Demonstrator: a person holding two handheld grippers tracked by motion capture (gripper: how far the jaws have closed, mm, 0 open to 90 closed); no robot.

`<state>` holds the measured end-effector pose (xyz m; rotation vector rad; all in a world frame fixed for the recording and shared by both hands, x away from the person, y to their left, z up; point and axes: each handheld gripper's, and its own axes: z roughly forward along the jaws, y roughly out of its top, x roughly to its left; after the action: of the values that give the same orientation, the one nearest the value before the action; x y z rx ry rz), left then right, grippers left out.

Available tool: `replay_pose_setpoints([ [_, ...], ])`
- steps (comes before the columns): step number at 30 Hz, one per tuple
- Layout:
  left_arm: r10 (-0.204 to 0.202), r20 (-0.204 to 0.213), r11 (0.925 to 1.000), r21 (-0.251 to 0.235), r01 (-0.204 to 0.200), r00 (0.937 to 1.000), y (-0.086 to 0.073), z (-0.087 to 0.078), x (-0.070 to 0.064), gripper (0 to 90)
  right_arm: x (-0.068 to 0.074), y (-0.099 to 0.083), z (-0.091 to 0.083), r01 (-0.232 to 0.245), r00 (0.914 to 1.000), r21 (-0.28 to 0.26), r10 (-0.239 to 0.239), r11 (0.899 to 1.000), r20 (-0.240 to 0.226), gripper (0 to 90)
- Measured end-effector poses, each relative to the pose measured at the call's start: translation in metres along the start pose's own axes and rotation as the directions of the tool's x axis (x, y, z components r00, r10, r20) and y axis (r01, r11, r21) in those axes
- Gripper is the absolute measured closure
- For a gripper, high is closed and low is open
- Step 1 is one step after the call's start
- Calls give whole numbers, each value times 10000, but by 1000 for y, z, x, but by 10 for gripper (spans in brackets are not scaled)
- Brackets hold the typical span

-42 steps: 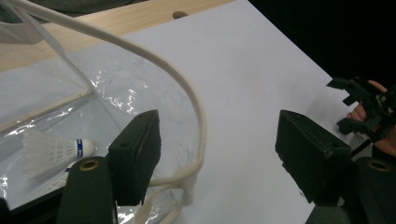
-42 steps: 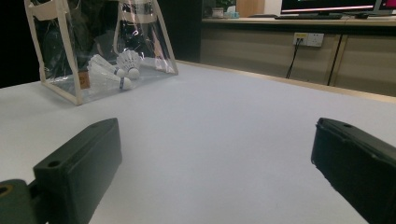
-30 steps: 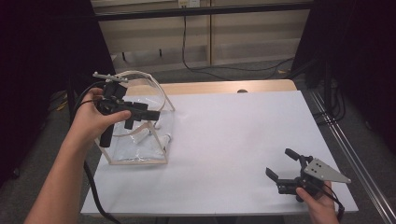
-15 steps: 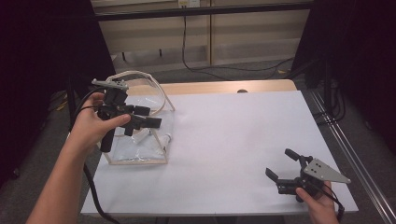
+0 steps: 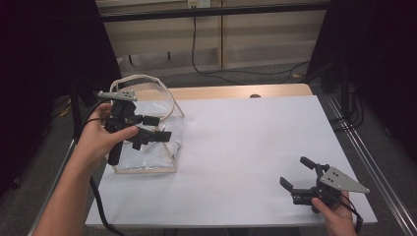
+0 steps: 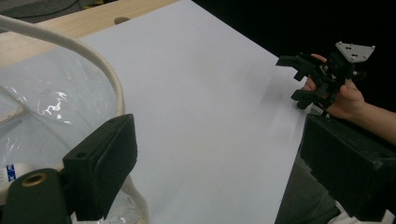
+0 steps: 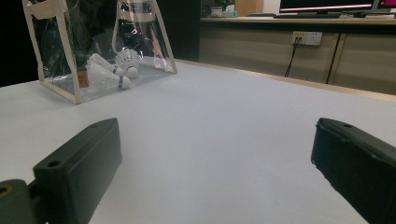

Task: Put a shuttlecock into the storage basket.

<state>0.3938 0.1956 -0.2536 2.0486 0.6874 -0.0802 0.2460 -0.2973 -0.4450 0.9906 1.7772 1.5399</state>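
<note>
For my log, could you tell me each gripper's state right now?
Left gripper: open, empty, above the bag.
Right gripper: open, empty.

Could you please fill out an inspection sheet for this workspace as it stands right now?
Surface: white table top, bare in the middle; a wooden strip shows along its far edge.
Job's things: clear bag with cream trim, standing upright at the table's left; shuttlecocks lie inside on its bottom.
Clutter: nothing seen.
Grippers: left gripper open, held above the bag's mouth; right gripper open, holding nothing, at the near right corner.
Cables: black cable trails from the left gripper off the near edge; another hangs from a wall socket.
Surroundings: wooden panelling behind, dark curtains at both sides.
</note>
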Motion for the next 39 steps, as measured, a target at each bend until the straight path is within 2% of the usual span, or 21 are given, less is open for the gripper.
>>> replay_pose_setpoints([
  [4,156,82,9998,155,-157,9998,-2,2,-2,102,0,0,0,0,10000,3,0,10000,0,14],
  [11,313,201,9994,132,-315,9993,-8,6,-4,98,0,0,0,3,10000,1,-3,10000,2,14],
  [18,306,285,9995,-74,-304,9991,-17,9,-2,73,0,0,0,-21,10000,4,21,10000,-2,14],
  [23,538,394,9985,-88,-535,9978,-23,11,-2,48,1,0,0,-14,10000,-10,14,10000,9,14],
  [27,566,484,9983,-167,-559,9972,-26,14,-3,40,1,0,0,-7,10000,-15,7,10000,11,14],
  [39,794,711,9968,-107,-788,9943,-38,22,-7,31,1,0,-1,-44,10000,-34,44,10000,-20,14],
])
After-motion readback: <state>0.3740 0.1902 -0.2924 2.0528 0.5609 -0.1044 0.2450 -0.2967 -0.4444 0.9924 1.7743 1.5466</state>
